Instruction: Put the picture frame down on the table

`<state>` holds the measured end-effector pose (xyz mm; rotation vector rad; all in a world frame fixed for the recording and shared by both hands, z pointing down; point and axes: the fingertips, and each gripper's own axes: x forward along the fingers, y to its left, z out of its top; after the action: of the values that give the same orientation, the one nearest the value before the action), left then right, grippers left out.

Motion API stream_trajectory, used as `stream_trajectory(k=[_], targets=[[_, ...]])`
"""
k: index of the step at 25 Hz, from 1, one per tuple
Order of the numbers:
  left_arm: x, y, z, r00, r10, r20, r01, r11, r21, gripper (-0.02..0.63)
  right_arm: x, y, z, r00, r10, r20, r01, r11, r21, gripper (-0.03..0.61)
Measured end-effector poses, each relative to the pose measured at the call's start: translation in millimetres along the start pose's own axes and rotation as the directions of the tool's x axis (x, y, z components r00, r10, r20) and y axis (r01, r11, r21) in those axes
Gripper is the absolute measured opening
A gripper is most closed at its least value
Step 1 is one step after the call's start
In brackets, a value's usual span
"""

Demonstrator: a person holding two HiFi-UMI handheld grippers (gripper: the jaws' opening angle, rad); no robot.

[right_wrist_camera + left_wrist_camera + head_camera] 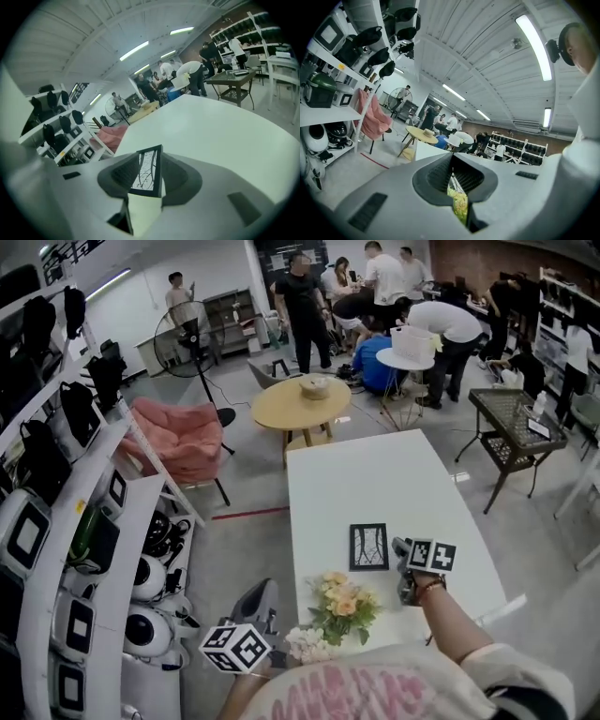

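A black picture frame (368, 547) with a branch drawing is over the near part of the white table (375, 474); whether it touches the top I cannot tell. My right gripper (401, 549) is at its right edge. In the right gripper view the frame (145, 172) stands between the jaws of the right gripper (152, 160), which is shut on it, with the table (211, 126) stretching beyond. My left gripper (265, 590) hangs off the table's near left corner, pointing upward, and apart from the frame. The left gripper (452, 160) is shut with nothing held.
A bunch of yellow and white flowers (340, 606) lies at the table's near edge, and shows as flowers (458, 200) behind the left jaws. Shelves with devices (56, 549) line the left. A round wooden table (302, 401), a pink chair (178, 437), a black mesh table (511, 423) and several people stand beyond.
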<state>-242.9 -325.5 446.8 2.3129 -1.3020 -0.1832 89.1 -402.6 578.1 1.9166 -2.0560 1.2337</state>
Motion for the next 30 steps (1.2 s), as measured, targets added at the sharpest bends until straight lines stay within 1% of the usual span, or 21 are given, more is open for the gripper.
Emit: stream_trajectory(k=[2, 4, 7, 10, 12, 15, 17, 19, 21, 24, 30], targets=[[6, -13, 0, 1.0, -0.029, 0.004, 0.029, 1.0, 0.004, 0.003, -23, 2, 10, 0.998, 0.037, 0.054, -0.04, 0.998, 0.045, 0.121], [13, -29, 1, 0.998, -0.06, 0.01, 0.06, 0.998, 0.011, 0.003, -47, 5, 24, 0.991, 0.078, 0.111, -0.088, 0.992, 0.086, 0.058], [19, -59, -1, 0.994, -0.11, 0.015, 0.11, 0.994, 0.012, 0.003, -84, 14, 41, 0.971, 0.157, 0.182, -0.178, 0.978, 0.105, 0.043], [20, -91, -4, 0.989, -0.143, 0.023, 0.143, 0.99, 0.013, 0.003, -122, 28, 51, 0.945, 0.243, 0.218, -0.261, 0.964, 0.056, 0.025], [20, -112, -6, 0.987, -0.154, 0.035, 0.153, 0.988, 0.016, 0.003, -147, 36, 59, 0.922, 0.301, 0.242, -0.314, 0.95, 0.012, 0.018], [18, -145, -13, 0.986, -0.154, 0.06, 0.154, 0.988, 0.004, 0.003, -186, 39, 70, 0.891, 0.364, 0.27, -0.363, 0.93, -0.057, 0.014], [16, -168, -21, 0.986, -0.153, 0.071, 0.153, 0.988, -0.003, 0.003, -211, 36, 77, 0.877, 0.391, 0.28, -0.373, 0.921, -0.117, 0.008], [12, -191, -32, 0.985, -0.153, 0.074, 0.153, 0.988, -0.002, 0.003, -235, 30, 82, 0.866, 0.406, 0.292, -0.364, 0.912, -0.189, 0.007], [8, -211, -45, 0.986, -0.151, 0.071, 0.151, 0.989, -0.003, 0.003, -255, 22, 82, 0.863, 0.408, 0.297, -0.34, 0.905, -0.254, 0.006], [0, -237, -66, 0.988, -0.138, 0.065, 0.138, 0.99, -0.004, 0.003, -277, 3, 77, 0.872, 0.402, 0.279, -0.313, 0.897, -0.312, 0.007], [-16, -272, -101, 0.993, -0.097, 0.07, 0.099, 0.995, -0.021, 0.003, -302, -38, 59, 0.892, 0.382, 0.241, -0.291, 0.894, -0.341, 0.006]])
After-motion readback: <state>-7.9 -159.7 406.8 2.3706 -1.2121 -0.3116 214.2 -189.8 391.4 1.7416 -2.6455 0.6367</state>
